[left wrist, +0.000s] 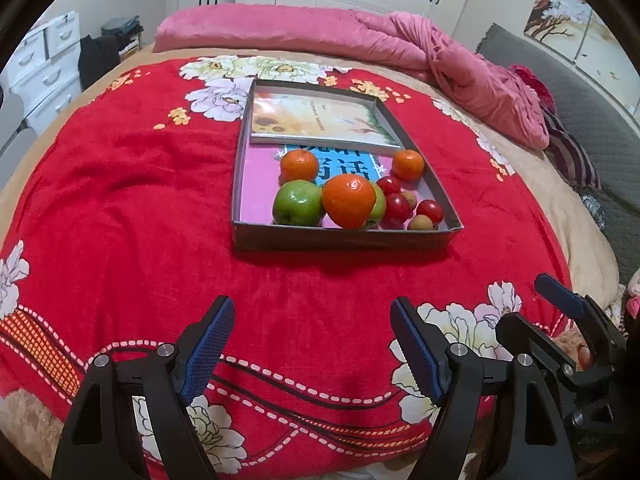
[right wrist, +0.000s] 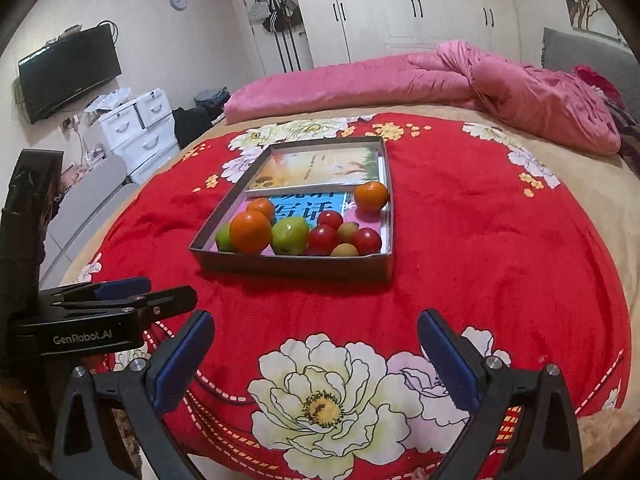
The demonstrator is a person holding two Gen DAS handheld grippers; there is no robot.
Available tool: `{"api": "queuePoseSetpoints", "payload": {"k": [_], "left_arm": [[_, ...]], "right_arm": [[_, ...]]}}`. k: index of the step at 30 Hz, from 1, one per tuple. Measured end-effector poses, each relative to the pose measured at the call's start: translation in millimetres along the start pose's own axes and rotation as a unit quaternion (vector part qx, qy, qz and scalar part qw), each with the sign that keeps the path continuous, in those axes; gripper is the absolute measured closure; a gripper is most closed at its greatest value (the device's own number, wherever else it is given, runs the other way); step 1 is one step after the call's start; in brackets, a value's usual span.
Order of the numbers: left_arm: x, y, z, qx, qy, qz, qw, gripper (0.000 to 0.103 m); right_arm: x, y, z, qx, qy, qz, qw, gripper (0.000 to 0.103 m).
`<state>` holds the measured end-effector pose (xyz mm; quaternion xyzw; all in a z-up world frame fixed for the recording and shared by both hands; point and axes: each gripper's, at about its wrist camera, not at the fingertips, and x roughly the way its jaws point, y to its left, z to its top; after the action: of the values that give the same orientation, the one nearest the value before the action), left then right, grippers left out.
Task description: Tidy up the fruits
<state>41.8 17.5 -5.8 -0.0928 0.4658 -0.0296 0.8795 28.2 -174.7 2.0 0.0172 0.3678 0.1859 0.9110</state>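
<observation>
A grey cardboard tray [left wrist: 344, 240] [right wrist: 292, 266] lies on the red flowered blanket. Its near end holds three oranges, the largest [left wrist: 349, 200] [right wrist: 250, 231] in front, two green apples [left wrist: 298, 203] [right wrist: 291, 236], three red cherry tomatoes [left wrist: 397, 207] [right wrist: 322, 239] and small tan fruits [left wrist: 420, 223] [right wrist: 345, 249]. Books [left wrist: 320, 120] [right wrist: 320, 166] fill its far end. My left gripper [left wrist: 312, 344] is open and empty, well short of the tray. My right gripper [right wrist: 316, 356] is open and empty too, and also shows at the right of the left wrist view [left wrist: 560, 300].
A rumpled pink quilt [left wrist: 460, 64] [right wrist: 500, 88] lies across the far side of the bed. White drawers [right wrist: 140, 128] and a wall TV [right wrist: 68, 72] stand to the left. The left gripper's body [right wrist: 100, 312] sits at the left of the right wrist view.
</observation>
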Motion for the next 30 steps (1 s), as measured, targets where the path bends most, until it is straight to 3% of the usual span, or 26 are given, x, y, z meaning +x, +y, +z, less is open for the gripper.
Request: {"api": "queuePoseSetpoints", "payload": {"k": [30], "left_arm": [[-12, 4, -6, -0.011, -0.004, -0.014, 0.9998, 0.022]], "right_arm": [[-2, 14, 1, -0.026, -0.019, -0.022, 0.999, 0.001]]}}
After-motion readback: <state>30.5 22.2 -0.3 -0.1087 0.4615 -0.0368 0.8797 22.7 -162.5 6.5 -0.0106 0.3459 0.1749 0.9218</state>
